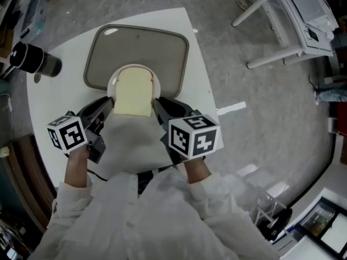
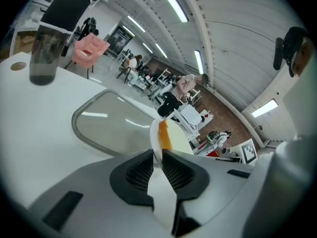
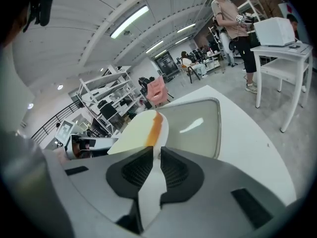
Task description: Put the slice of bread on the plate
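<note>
Nearest to the person, the left tongs (image 1: 111,103) pinch the left rim of the plate (image 1: 111,84) and the right tongs (image 1: 156,105) pinch its right rim; in both gripper views the thin white edge sits between the ribbed pads. The bread (image 1: 134,91) lies flat on this plate, so the task looks nearly finished. The plate is probably stiff, smooth and breakable. It can slip out of a narrow pinch, so a hold on two opposite rims, kept level, seems the safe one. The bread is light and soft, and nothing fixes it, so a tilt could let it slide off. If it must be taken directly, the firmer crust edge is the better place, with little pressure. Behind the plate is the grey tray (image 1: 141,42) on the white surface (image 1: 54,104); whether the plate touches the tray cannot be told. Farthest, at the left, stands a dark cup (image 1: 35,58).
</note>
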Demonstrator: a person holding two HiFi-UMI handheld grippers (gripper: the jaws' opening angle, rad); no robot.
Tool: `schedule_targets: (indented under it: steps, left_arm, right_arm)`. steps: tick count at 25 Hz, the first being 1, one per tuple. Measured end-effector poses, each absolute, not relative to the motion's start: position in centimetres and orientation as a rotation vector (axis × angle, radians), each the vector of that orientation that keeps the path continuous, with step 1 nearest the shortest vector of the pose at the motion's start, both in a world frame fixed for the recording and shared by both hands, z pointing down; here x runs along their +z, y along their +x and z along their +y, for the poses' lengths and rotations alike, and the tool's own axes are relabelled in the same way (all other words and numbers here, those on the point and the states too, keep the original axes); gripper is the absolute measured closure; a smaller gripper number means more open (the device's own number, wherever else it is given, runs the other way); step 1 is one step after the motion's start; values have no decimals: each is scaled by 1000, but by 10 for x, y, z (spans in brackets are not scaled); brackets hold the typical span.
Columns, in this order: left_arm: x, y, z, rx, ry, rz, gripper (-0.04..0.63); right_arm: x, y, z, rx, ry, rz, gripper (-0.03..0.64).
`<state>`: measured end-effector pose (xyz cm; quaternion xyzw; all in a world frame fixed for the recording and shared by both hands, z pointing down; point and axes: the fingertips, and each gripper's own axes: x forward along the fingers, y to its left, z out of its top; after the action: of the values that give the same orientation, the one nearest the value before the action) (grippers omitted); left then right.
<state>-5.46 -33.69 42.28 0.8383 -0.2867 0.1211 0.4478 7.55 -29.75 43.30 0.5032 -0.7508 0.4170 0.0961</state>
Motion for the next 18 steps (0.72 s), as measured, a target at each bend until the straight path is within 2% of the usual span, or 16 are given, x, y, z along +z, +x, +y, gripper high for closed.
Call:
schedule_targets:
  steps: [18]
  left_arm:
    - [459, -34, -459, 341, 2068, -786, 534]
  right_arm:
    - [469, 98, -417, 1309, 1564, -2171, 561]
